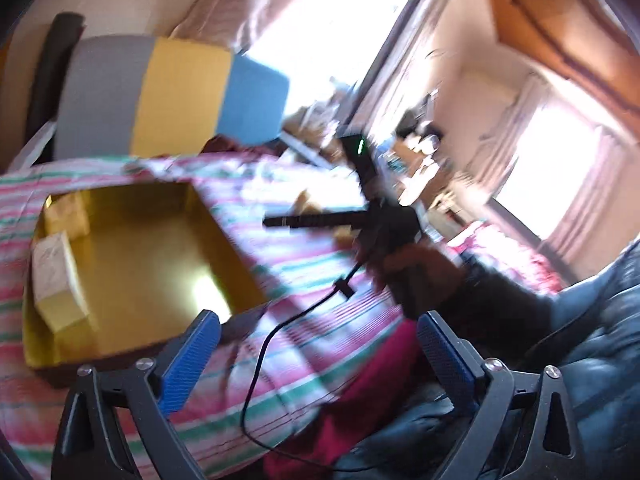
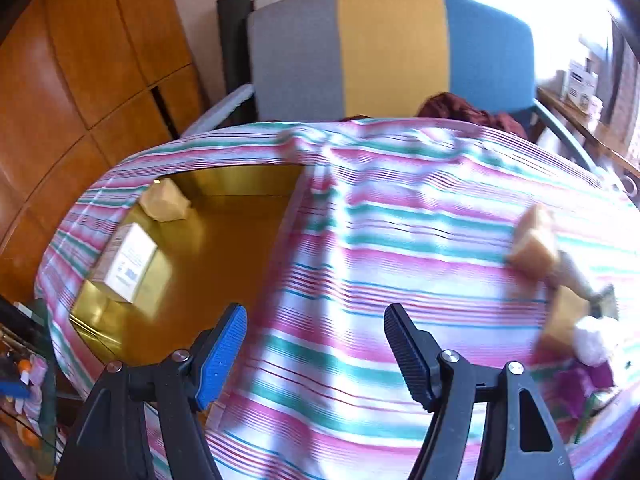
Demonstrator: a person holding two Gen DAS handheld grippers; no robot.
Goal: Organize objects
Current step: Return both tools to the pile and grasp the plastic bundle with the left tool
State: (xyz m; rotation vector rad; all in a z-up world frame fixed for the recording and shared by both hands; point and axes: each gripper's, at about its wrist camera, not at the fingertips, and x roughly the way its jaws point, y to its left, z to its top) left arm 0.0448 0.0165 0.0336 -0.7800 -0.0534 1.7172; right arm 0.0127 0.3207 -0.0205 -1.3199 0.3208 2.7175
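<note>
Left gripper (image 1: 318,354) spread wide over the striped cloth (image 1: 304,280), nothing between its blue pads. Right gripper (image 2: 316,352) also parted, empty, hanging above the same cloth just right of the gold tray (image 2: 224,248). Inside the tray, at its left side, 2 items: a white carton (image 2: 128,264) near the front and a pale crumpled packet (image 2: 166,200) in the far corner. Only from the right wrist: 2 tan blocks (image 2: 536,240) lying on the cloth well to the right of the tray, beside a blurred whitish lump and other small clutter too smeared to name; a wooden panelled wall (image 2: 80,80) at left. Only from the left wrist: the other handheld rig, black, seen from outside with a hand (image 1: 416,268) around its grip and a thin black cable (image 1: 280,328) trailing down across the cloth; bright windows (image 1: 560,172) beyond. Common to both: a chair back (image 2: 392,52) in grey, yellow and blue behind the table.
</note>
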